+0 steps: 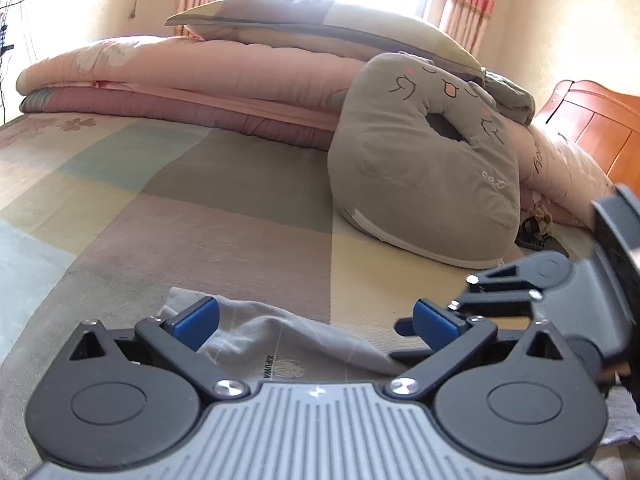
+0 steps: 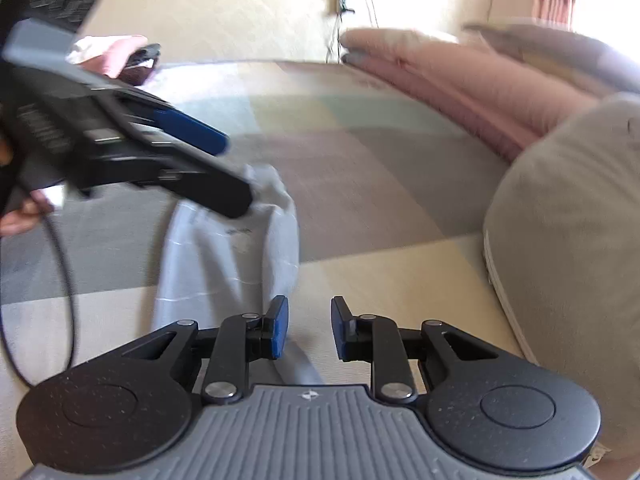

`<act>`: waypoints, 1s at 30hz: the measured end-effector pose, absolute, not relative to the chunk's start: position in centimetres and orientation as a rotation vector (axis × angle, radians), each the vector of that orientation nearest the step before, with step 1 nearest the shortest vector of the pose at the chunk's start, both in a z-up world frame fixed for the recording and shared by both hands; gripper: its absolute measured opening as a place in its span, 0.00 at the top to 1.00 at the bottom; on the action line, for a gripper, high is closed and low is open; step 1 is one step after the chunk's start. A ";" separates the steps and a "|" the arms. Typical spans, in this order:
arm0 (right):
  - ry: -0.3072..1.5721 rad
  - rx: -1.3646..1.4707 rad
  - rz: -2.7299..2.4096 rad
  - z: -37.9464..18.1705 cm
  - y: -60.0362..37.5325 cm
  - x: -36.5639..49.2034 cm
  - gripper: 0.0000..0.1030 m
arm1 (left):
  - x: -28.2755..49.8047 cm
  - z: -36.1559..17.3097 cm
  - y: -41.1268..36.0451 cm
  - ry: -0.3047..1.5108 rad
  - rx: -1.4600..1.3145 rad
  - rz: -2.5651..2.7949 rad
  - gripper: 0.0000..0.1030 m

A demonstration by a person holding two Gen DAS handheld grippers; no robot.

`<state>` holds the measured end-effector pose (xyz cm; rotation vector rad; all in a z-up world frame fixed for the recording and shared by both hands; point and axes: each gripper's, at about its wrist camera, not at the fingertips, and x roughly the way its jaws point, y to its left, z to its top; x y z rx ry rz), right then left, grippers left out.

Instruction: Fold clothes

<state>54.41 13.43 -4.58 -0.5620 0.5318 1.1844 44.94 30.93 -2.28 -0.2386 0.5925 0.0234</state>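
Left gripper: your left gripper has its two blue pads spread wide, with nothing pinched between them; it is released.
Right gripper: your right gripper shows a clear gap between its two pads, and neither one presses on cloth; it holds nothing.
Grippers counted: two, and each one shows up in the other's wrist view, the right at the right edge of the left view, the left at the upper left of the right view.
Garment: you have one light grey garment lying rumpled on the bed, directly under and ahead of the left gripper; it carries faint thin stripes and a small printed logo.
Garment, right view: the same cloth runs from under the left gripper's tip down to just beside your right gripper's left pad, with a strip of it passing under the gap.
Bed cover: one checked sheet in blocks of grey, cream, pale blue and mauve.
Cushions: one grey plush cushion with a stitched face stands on the sheet, well beyond the garment.
Bedding stack: one folded pink quilt with one pillow on top.
Curtains: two, pink-patterned, flanking a bright window.
Headboard: one, orange wood, at the far right.
Your hand: fingers are visible at the left edge of the right view, blurred.
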 end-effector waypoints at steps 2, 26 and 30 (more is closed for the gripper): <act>0.501 -0.604 1.179 -4.7 13.2 52.9 0.68 | 45.0 -2.5 31.1 0.598 -0.244 0.023 0.01; 0.924 -0.110 1.559 -7.5 17.5 61.2 0.58 | 44.4 -2.0 30.4 0.533 -0.270 -0.093 0.01; 0.942 -0.022 1.593 -8.3 18.6 62.2 0.58 | 44.2 -1.9 30.6 0.522 -0.291 -0.092 0.01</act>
